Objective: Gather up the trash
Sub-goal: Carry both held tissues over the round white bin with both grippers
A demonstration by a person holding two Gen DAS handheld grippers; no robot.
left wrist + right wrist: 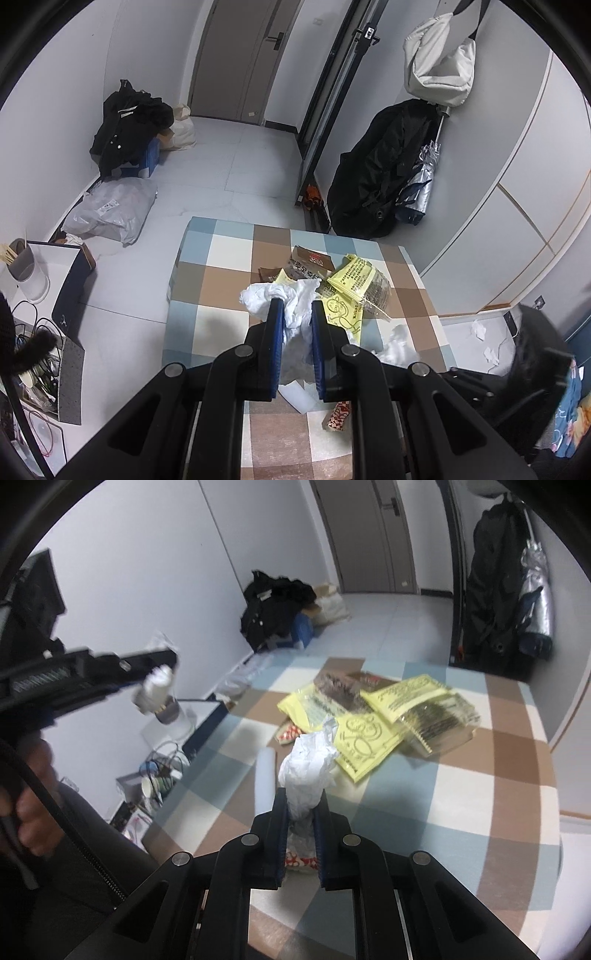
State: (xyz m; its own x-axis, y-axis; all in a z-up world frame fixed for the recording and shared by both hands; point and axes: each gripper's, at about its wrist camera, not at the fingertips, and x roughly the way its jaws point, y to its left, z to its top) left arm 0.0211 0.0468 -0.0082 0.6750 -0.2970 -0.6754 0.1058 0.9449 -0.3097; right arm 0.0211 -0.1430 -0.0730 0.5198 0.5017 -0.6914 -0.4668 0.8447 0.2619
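Note:
My left gripper (pixel 297 308) is shut on a crumpled white tissue (pixel 291 299) and holds it above the checked table (pixel 225 273). It also shows in the right wrist view (pixel 155 686), blurred, at the upper left with its tissue (pixel 153 690). My right gripper (pixel 302 797) is shut on another crumpled white tissue (pixel 308 764) above the table (pixel 461 794). Yellow wrappers (pixel 351 280) (pixel 391 716) and a brown packet (pixel 312 260) lie in a heap on the table. A red-patterned wrapper (pixel 338 415) (pixel 301 862) lies near the front. More white tissue (pixel 399 347) lies at the right.
A white roll (pixel 266 779) lies on the table. Tissue scraps (pixel 484 339) lie on the floor at the right. Black clothes (pixel 129 133), a grey parcel bag (pixel 110 210) and a side shelf with a white cup (pixel 26 273) stand at the left. A coat and umbrella (pixel 391 173) hang at the right.

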